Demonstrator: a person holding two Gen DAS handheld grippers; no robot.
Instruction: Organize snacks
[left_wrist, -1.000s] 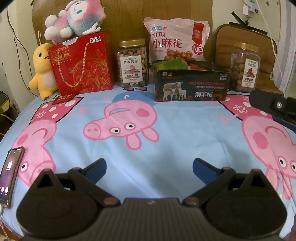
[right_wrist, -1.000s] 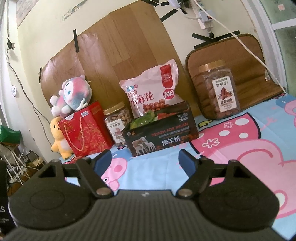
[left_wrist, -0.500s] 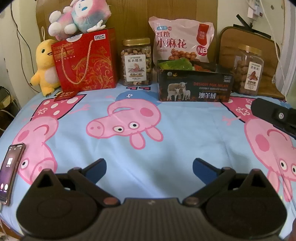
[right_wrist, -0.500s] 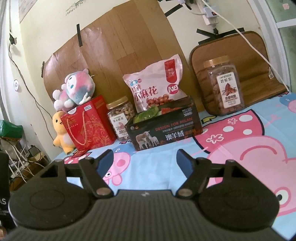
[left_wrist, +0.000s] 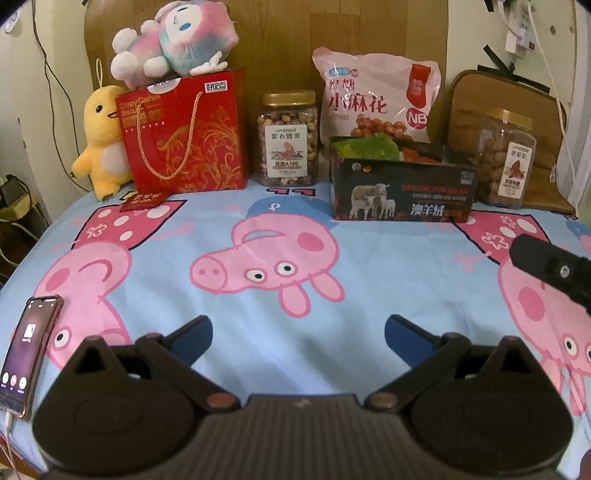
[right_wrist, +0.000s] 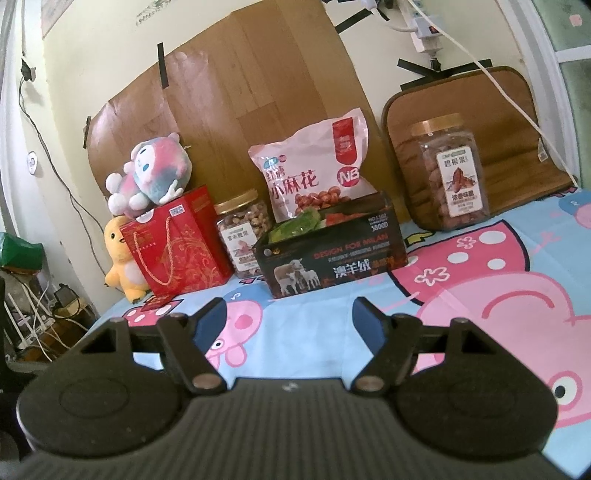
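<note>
Both grippers empty, jaws wide: left gripper (left_wrist: 298, 334), right gripper (right_wrist: 289, 317). Snacks all in far row on bed (left_wrist: 369, 295): black box (right_wrist: 334, 254) straight ahead of R, long side facing it; bag (right_wrist: 314, 173) behind; R-side jar (right_wrist: 450, 173) nearer R. L well back.

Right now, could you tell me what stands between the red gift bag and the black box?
A clear nut jar with a gold lid stands between them, plainest in the left wrist view.
</note>
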